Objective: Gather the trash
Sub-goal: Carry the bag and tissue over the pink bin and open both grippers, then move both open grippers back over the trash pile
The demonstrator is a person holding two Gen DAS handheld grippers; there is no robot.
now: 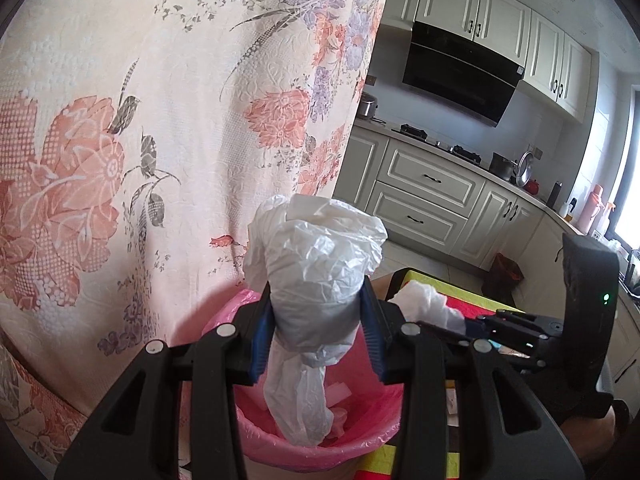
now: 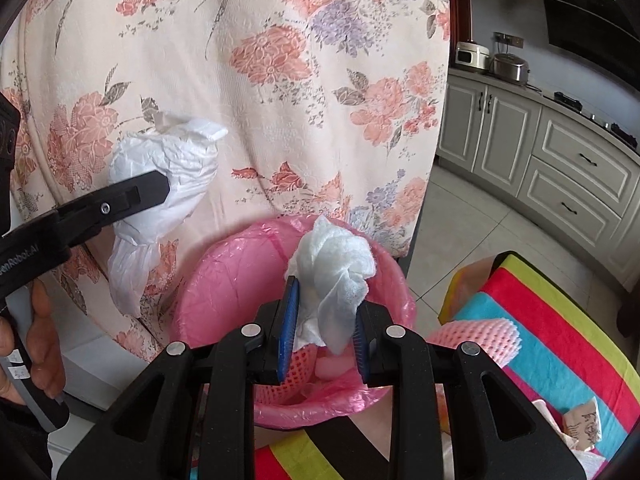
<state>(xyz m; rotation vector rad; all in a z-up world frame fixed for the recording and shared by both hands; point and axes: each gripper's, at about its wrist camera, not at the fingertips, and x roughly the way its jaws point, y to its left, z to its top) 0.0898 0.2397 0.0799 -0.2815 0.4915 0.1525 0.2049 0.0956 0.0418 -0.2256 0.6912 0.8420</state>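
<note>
Two pieces of trash were in your grip, both at the pink-lined bin (image 2: 304, 288). Your left gripper (image 1: 316, 320) was clamped on a crumpled white plastic bag (image 1: 316, 264), its tail hanging into the mouth of the bin. Your right gripper (image 2: 324, 320) was closed on a wad of white tissue (image 2: 340, 268), held over the near right part of the opening.

The risk lay in the release. That bag was light and bulky, and most of it stood above the rim on the far left side, close to the flowered cloth (image 2: 280, 80); let go there, it could catch the rim and slide down outside. Tissue might cling to the blue pads (image 2: 289, 328) instead of falling. With both grippers crowded over one small bin, a careless withdrawal could also knock it off the striped tabletop (image 2: 560, 340).
</note>
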